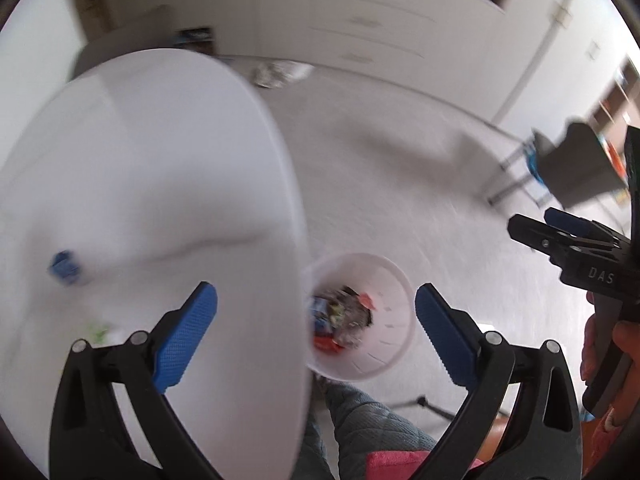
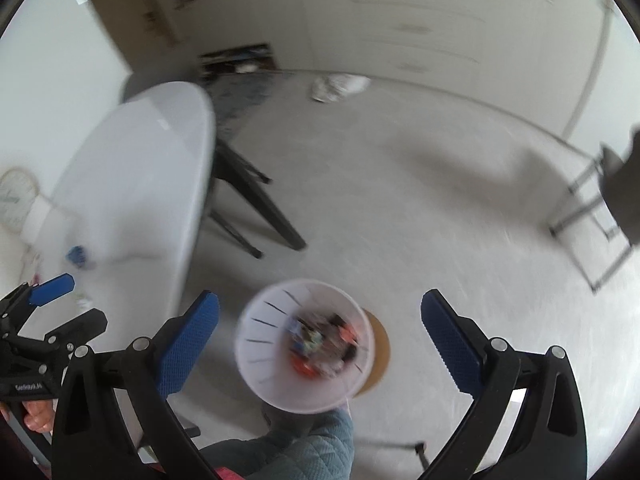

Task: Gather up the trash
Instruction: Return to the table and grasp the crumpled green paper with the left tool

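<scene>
Here both tools hang high above the floor with nothing gripped. The left gripper [image 1: 316, 316] has its blue pads [image 1: 186, 336] spread fully apart, and between them, far below, sits the white bin [image 1: 394, 288] on the floor, partly cut off on its left side by the edge of the white table [image 1: 160, 160]. The left pad lies over the tabletop, the right pad over bare floor. The right gripper [image 2: 320, 320] is likewise wide open, empty, and the same bin appears almost centred between its pads, a little toward the left one. Inside the bin lies the trash [image 2: 320, 340]: a blurred heap of wrappers, red, blue and dark. A round tan disc [image 2: 380, 344] shows from under the bin on the side toward the right pad. Below the jaws in both views a quilted grey-blue trouser leg [image 2: 304, 444] of the person reaches up to the bin. Left of the left gripper's jaws, on the table, sits a small blue object [image 1: 64, 266], too smeared to name, with a greenish scrap [image 1: 98, 330] nearer the left pad. Beyond the jaws stretches pale grey floor [image 2: 400, 208], the table's black legs [image 2: 256, 200], a crumpled whitish bundle [image 2: 336, 86] by the far wall and cream cupboards [image 2: 412, 20]. Everything is motion-blurred.
</scene>
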`<state>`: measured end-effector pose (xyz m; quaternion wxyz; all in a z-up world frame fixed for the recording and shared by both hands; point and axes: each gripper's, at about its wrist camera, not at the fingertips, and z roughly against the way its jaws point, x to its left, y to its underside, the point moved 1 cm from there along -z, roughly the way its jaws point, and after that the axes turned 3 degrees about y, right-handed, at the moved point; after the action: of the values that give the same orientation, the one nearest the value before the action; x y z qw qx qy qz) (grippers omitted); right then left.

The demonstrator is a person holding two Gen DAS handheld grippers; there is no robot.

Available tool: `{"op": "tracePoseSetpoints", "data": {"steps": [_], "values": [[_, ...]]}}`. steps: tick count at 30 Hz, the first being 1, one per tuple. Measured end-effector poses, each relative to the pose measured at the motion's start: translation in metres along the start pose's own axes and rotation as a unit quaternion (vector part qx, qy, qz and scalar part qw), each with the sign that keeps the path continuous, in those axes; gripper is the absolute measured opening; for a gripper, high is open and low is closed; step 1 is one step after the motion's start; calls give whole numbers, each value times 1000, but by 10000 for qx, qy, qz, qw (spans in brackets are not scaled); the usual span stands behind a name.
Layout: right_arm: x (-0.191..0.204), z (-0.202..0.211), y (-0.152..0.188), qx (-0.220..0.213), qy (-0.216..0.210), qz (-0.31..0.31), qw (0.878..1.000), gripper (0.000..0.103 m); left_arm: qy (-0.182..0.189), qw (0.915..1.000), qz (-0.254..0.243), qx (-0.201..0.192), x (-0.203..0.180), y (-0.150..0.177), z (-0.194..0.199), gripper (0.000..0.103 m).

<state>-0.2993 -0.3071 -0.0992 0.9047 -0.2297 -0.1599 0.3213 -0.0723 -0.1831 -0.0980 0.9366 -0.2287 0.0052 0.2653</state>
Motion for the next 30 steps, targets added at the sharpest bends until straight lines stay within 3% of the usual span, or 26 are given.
{"op": "tracePoseSetpoints", "data": {"steps": [5,11,18,23,26,30], "values": [[62,-4,-26,-73,-499,761,9958,100,-463,9955,784,-248,59,16,30,95],[129,-23,-40,63,-1032,1473,9837,100,-1000,9771,1839,-374,121,46,43,95],[182,-33,-42,283,-1409,2034,9685,100,-1250,9570,2607,-219,164,65,15,95],[186,-39,-45,371,-1548,2132,9639,100,-1412,9468,2891,0,174,66,-18,94],[187,-47,-48,490,-1544,2284,9600,100,-1523,9418,2995,104,179,63,-36,87],[188,-57,-54,601,-1583,2379,9564,100,-1545,9331,3237,248,185,62,-55,68]]}}
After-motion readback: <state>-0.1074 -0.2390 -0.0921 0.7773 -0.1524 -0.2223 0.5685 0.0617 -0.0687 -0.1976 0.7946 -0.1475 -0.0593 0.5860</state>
